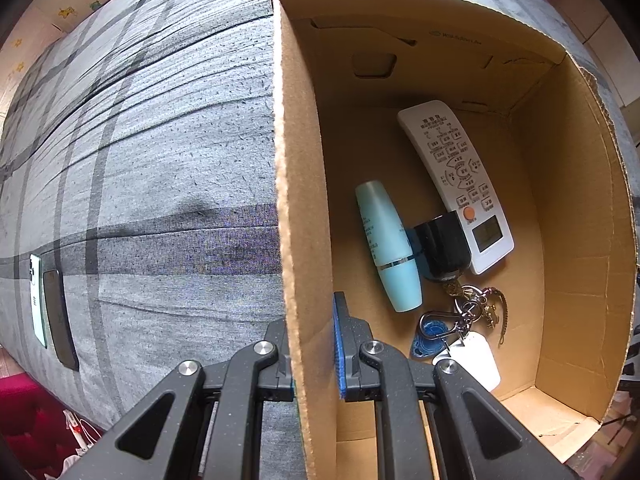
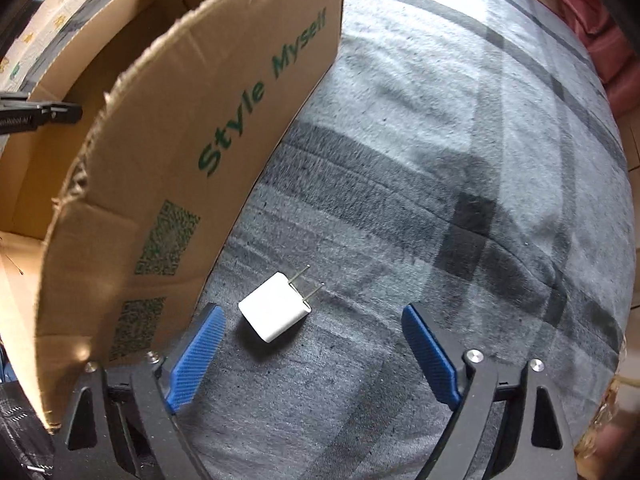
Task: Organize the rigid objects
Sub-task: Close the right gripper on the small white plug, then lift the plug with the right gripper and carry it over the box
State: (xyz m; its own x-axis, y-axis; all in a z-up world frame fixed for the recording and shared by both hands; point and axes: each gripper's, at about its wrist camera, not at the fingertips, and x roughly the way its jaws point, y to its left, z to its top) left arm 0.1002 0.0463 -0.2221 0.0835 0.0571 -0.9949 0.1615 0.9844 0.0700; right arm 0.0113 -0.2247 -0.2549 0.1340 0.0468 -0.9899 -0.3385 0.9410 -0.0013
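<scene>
The left gripper (image 1: 316,344) is clamped narrow on the side wall of the open brown cardboard box (image 1: 304,200), one finger inside and one outside, probably to steady the box on the grey plaid bed cover (image 1: 160,160) while things go in. Inside lie a white remote control (image 1: 456,184), a pale blue tube-shaped bottle (image 1: 386,244), a black car key on a ring of keys (image 1: 442,248) and a small white block (image 1: 476,360). The remote's long axis runs toward the box's far wall, and the bottle lies roughly parallel to it.

The right gripper (image 2: 316,356) hangs wide open and empty over a white cube-shaped wall charger (image 2: 276,308), which rests on the bed cover just outside the box. Its two metal prongs point away from the gripper, up and right in the view, so the open fingers flank its flat sides for a likely pickup.
</scene>
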